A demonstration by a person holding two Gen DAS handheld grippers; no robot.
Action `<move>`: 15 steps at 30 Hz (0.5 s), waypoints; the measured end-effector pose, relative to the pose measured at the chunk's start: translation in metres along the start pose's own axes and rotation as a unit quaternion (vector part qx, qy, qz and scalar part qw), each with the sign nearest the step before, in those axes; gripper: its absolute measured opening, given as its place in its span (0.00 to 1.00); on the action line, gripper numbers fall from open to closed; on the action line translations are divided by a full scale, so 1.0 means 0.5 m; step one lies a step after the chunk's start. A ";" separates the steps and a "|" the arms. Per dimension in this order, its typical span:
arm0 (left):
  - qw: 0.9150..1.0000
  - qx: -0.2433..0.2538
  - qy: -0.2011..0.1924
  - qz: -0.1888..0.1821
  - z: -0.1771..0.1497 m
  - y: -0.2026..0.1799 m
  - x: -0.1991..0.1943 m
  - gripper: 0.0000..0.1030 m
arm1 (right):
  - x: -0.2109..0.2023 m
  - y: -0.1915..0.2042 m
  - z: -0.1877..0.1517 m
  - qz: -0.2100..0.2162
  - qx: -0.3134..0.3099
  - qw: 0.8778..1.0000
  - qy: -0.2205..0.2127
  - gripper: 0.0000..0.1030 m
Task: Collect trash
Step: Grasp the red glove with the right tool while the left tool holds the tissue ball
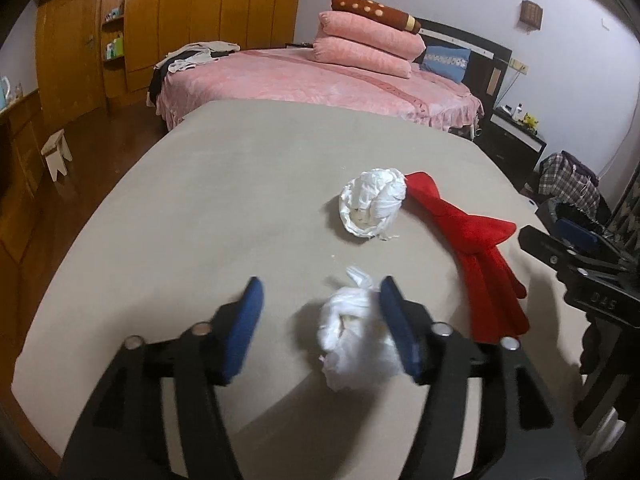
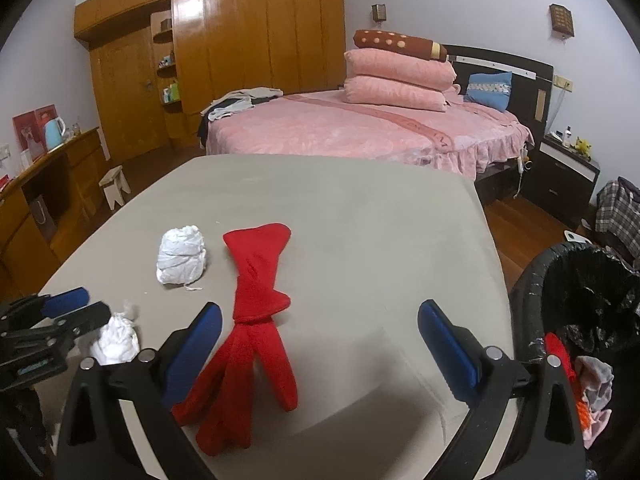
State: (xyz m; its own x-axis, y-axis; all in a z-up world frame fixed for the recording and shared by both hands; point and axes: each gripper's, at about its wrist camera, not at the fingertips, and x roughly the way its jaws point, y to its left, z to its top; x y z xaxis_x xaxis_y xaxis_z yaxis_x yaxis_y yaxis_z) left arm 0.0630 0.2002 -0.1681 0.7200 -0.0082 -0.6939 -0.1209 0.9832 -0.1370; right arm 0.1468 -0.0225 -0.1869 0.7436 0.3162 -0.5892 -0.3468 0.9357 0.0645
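Observation:
A small crumpled white tissue [image 1: 354, 330] lies on the beige table [image 1: 224, 208] between the open fingers of my left gripper [image 1: 320, 300], close to the right finger; it also shows in the right wrist view [image 2: 116, 340]. A bigger white paper wad [image 1: 372, 206] [image 2: 182, 255] lies farther out. A red cloth [image 1: 476, 248] [image 2: 256, 320] stretches beside it. My right gripper [image 2: 320, 320] is open and empty above the table, with the red cloth by its left finger. A black-lined trash bin [image 2: 580, 308] stands at the table's right.
A pink bed [image 2: 360, 128] with stacked pillows stands beyond the table. Wooden wardrobes [image 2: 224, 56] line the far wall. A small stool [image 2: 114, 186] and a desk with a kettle [image 2: 54, 132] are at the left. A plaid bag [image 2: 620, 212] is right of the bin.

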 end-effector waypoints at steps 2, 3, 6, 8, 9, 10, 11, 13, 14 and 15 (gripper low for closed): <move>1.000 0.002 0.000 -0.004 0.000 -0.008 -0.005 0.65 | -0.001 -0.003 -0.001 -0.001 0.002 1.000 0.001 0.93; 1.000 0.005 -0.001 -0.004 -0.001 -0.012 -0.007 0.68 | -0.002 -0.004 -0.001 -0.002 0.001 1.000 0.000 0.93; 1.000 0.015 0.004 -0.006 -0.007 -0.025 -0.004 0.71 | -0.004 -0.008 -0.002 -0.005 0.000 1.000 0.000 0.93; 1.000 0.017 0.018 -0.011 -0.017 -0.028 0.008 0.71 | -0.003 -0.010 -0.005 -0.007 0.000 1.000 0.003 0.93; 0.999 0.019 0.025 -0.013 -0.021 -0.031 0.016 0.70 | -0.003 -0.010 -0.006 -0.007 0.000 1.000 0.004 0.93; 0.999 0.021 0.029 -0.013 -0.024 -0.033 0.021 0.69 | -0.003 -0.012 -0.006 -0.007 0.000 1.000 0.005 0.93; 0.999 0.024 0.033 -0.010 -0.026 -0.035 0.026 0.60 | -0.003 -0.012 -0.006 -0.008 0.000 1.000 0.005 0.93; 0.999 0.020 0.034 -0.009 -0.025 -0.031 0.031 0.47 | -0.002 -0.013 -0.005 -0.008 0.000 1.000 0.006 0.93; 0.999 0.014 0.033 -0.012 -0.023 -0.026 0.030 0.40 | -0.002 -0.011 -0.005 -0.008 -0.001 1.000 0.006 0.93; 0.999 0.011 0.032 -0.012 -0.021 -0.023 0.029 0.33 | -0.002 -0.011 -0.005 -0.008 -0.001 1.000 0.006 0.93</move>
State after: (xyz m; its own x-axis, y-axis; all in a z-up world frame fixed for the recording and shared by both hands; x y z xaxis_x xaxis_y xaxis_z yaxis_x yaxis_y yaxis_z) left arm 0.0677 0.1867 -0.1841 0.6772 -0.0432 -0.7345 -0.0889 0.9861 -0.1400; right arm 0.1465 -0.0285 -0.1886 0.7425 0.2996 -0.5991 -0.3364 0.9402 0.0532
